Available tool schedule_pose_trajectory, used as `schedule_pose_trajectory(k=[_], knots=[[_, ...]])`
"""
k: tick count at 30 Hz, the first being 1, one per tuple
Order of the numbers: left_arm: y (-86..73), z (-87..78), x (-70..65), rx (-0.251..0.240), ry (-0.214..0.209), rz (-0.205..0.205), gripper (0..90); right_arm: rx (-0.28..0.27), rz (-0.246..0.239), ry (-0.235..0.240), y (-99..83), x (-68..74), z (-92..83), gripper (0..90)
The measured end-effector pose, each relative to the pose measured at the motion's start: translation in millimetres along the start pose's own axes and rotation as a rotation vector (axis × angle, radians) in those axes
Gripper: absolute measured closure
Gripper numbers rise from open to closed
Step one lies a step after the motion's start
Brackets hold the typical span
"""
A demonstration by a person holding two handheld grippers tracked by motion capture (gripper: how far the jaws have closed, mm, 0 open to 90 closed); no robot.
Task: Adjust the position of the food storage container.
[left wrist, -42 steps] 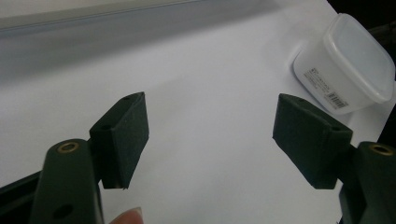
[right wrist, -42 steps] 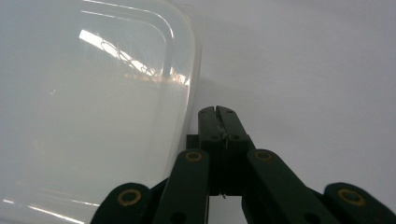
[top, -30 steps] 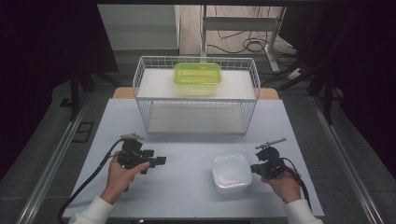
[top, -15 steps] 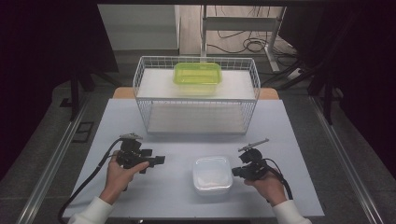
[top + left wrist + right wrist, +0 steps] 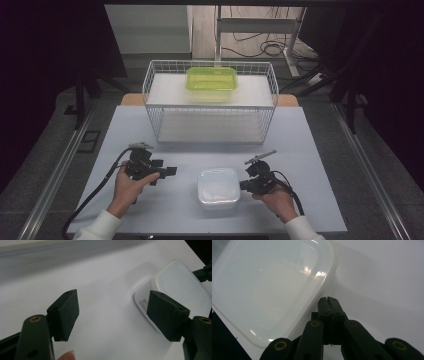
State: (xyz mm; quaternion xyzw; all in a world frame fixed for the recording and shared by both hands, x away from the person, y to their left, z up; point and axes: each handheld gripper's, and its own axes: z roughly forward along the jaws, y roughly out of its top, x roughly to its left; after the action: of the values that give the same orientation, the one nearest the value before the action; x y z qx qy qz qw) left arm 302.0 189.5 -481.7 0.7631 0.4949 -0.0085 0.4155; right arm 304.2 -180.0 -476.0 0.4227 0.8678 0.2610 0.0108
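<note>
High view: right claw [image 5: 243, 185], jaws together, touches 1 white container [image 5: 218, 187]; left claw [image 5: 170, 171] gapes wide, empty, on the counter [image 5: 310, 150].

Materials and finish, as seen

Food container [image 5: 218, 187]: translucent white plastic, glossy, smooth. Table [image 5: 310, 150]: matt pale surface. Basket [image 5: 210, 107]: white-coated wire. Lidded box [image 5: 211, 82]: glossy yellow-green plastic. Left gripper [image 5: 112, 312] pads [image 5: 66, 312]: matt black, rubbery.

Near the table's [image 5: 320, 150] front edge sits the lidded container [image 5: 218, 188], with the left gripper [image 5: 167, 172] off to its left, apart from it, and the right gripper [image 5: 243, 185] right up against its right side. Behind them, across the table's far half, stands the wire basket [image 5: 210, 131]. On the basket's upper shelf, at the back, rests a second container [image 5: 211, 83].
</note>
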Motion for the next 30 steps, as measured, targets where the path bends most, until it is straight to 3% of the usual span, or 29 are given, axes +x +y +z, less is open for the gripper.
schedule_pose_trajectory(k=[8,12,13,18,21,24,30], knots=[[1.2,0.2,1.6,-0.005,-0.014,-0.006,25.2,-0.011,-0.030,0.048,-2.5,-0.9,-1.9,88.8],[-1.8,-2.8,-1.1,-0.006,0.005,0.022,25.1,-0.026,-0.022,0.043,-5.3,-9.9,-8.6,88.7],[-2.8,-4.0,-2.9,-0.009,0.007,0.031,25.1,-0.052,-0.002,0.026,-8.7,-17.9,-16.7,88.3],[-4.3,-11.8,-8.7,-0.052,-0.024,0.019,25.1,-0.125,0.005,0.035,-13.4,-24.6,-31.4,85.8],[-5.9,-14.9,-11.0,-0.062,-0.045,0.017,24.5,-0.164,0.015,0.058,-13.1,-32.7,-37.8,74.2],[-6.8,-15.9,-13.7,-0.072,-0.079,0.007,23.6,-0.195,0.047,0.086,-13.0,-40.2,-40.4,49.3],[-9.7,-14.1,-17.4,-0.061,-0.097,-0.001,22.9,-0.255,0.035,0.091,-15.8,-41.8,-42.1,30.8]])
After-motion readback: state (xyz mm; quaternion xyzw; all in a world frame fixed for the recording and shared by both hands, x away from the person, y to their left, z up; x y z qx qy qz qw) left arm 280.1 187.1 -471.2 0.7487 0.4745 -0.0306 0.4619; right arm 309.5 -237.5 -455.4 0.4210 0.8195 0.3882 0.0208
